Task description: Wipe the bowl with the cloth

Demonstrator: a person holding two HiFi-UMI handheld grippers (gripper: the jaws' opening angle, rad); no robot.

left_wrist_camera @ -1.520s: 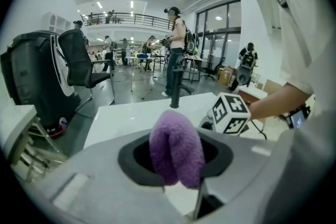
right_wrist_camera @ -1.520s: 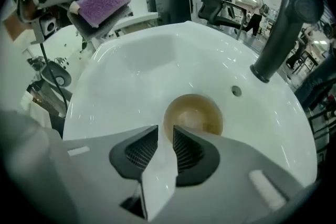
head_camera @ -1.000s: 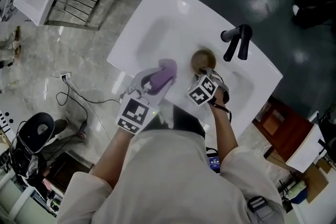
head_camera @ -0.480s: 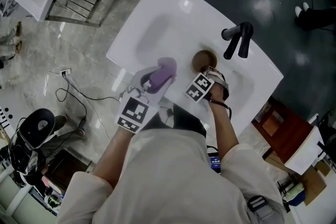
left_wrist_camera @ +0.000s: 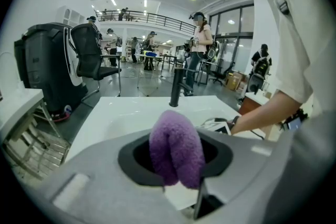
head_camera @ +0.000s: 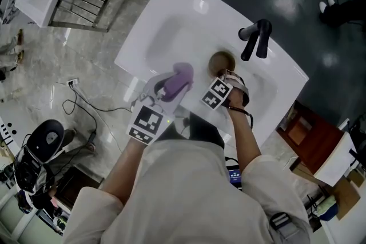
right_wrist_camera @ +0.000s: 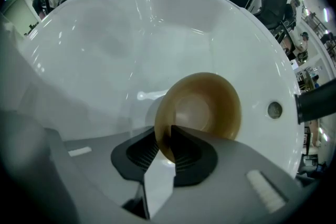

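A small brown bowl [head_camera: 221,63] lies tilted in the white sink basin [head_camera: 171,31], near the tap. My right gripper [head_camera: 230,76] points straight down at it. In the right gripper view the bowl [right_wrist_camera: 205,107] has its near rim between the two pads of the right gripper [right_wrist_camera: 165,147]; the jaws have just been closing and now pinch that rim. My left gripper [head_camera: 170,87] hovers over the sink's near edge, shut on a folded purple cloth [head_camera: 177,78]. The cloth [left_wrist_camera: 176,147] bulges out between the left gripper [left_wrist_camera: 176,168] jaws.
A black tap [head_camera: 255,40] stands at the sink's far side, just beyond the bowl. An overflow hole [right_wrist_camera: 274,109] sits in the basin wall by the bowl. A metal rack [head_camera: 86,0] stands to the left on the floor, with cables [head_camera: 74,103] nearby.
My right gripper has come down a little onto the bowl and rolled slightly, and its jaws have closed on the rim. The left gripper and cloth have stayed put.
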